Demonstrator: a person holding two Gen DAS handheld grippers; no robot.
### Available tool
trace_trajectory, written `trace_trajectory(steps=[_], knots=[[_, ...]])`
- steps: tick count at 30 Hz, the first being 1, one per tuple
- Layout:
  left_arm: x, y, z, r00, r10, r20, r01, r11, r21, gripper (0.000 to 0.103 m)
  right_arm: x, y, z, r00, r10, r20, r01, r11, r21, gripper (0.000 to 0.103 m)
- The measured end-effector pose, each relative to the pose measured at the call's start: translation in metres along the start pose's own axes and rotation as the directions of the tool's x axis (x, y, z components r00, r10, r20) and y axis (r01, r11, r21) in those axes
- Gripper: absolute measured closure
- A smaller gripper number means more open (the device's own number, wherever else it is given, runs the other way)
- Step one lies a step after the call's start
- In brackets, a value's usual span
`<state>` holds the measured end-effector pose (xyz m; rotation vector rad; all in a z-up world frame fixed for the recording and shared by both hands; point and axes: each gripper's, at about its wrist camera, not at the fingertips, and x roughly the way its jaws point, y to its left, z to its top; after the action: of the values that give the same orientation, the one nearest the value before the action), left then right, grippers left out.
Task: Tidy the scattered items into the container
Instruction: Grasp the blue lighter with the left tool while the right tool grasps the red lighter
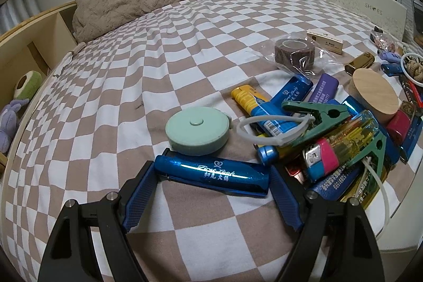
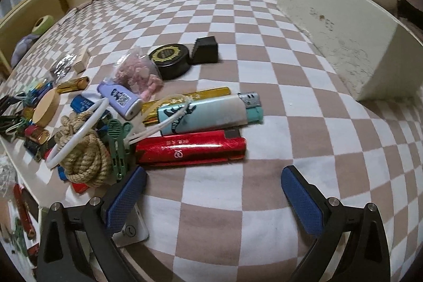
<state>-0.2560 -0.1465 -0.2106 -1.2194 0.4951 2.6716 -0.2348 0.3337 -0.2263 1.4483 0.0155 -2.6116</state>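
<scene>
Left gripper (image 1: pixel 211 176): jaws are standing wide apart and straddling the blue lighter (image 1: pixel 211 173), one pad off each end; whether the pads are already touching it I cannot tell, so I am calling nothing clamped.

Blue lighter: it is lying flat on the checked bedsheet (image 1: pixel 158 44), its long axis running across the view from pad to pad, so a close would be catching it by the ends, lengthwise.

Just beyond: a mint round case (image 1: pixel 197 132) is sitting right behind the lighter, and the pile of lighters and green clips (image 1: pixel 330 139) is crowding the right-hand finger.

Right gripper (image 2: pixel 215 196): jaws are gaping over bare sheet, holding nothing.

Red lighter (image 2: pixel 190 152): it is lying just ahead of that gripper and towards its left pad, long axis also crosswise.

White box (image 2: pixel 343 44): probably the container, it is standing well beyond on the right, much nearer the right hand than the left.

Judgement: the left hand looks nearer to a pick, but it is facing the longer carry.
</scene>
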Motion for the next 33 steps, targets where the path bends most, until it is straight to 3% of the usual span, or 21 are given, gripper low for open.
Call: trace_trajectory(steps=[7, 21, 25, 33], knots=[[0.002, 0.002, 0.000, 1.000, -0.008, -0.002, 0.008, 1.000, -0.008, 0.019, 0.005, 0.005, 0.012, 0.998, 0.050, -0.028, -0.051, 0.997, -0.059, 0.000], [0.002, 0.001, 0.001, 1.000, -0.008, -0.002, 0.008, 1.000, -0.008, 0.018, 0.011, 0.014, 0.012, 0.998, -0.056, 0.017, 0.057, 0.997, -0.061, 0.001], [0.002, 0.001, 0.001, 1.000, -0.007, 0.000, 0.007, 1.000, -0.008, 0.018, 0.005, 0.019, 0.008, 0.996, -0.056, 0.063, 0.061, 0.995, -0.080, 0.019], [0.001, 0.001, 0.001, 1.000, 0.002, 0.006, -0.002, 1.000, -0.007, 0.018, -0.001, 0.015, 0.003, 0.994, -0.076, 0.077, 0.079, 0.996, -0.048, 0.020]])
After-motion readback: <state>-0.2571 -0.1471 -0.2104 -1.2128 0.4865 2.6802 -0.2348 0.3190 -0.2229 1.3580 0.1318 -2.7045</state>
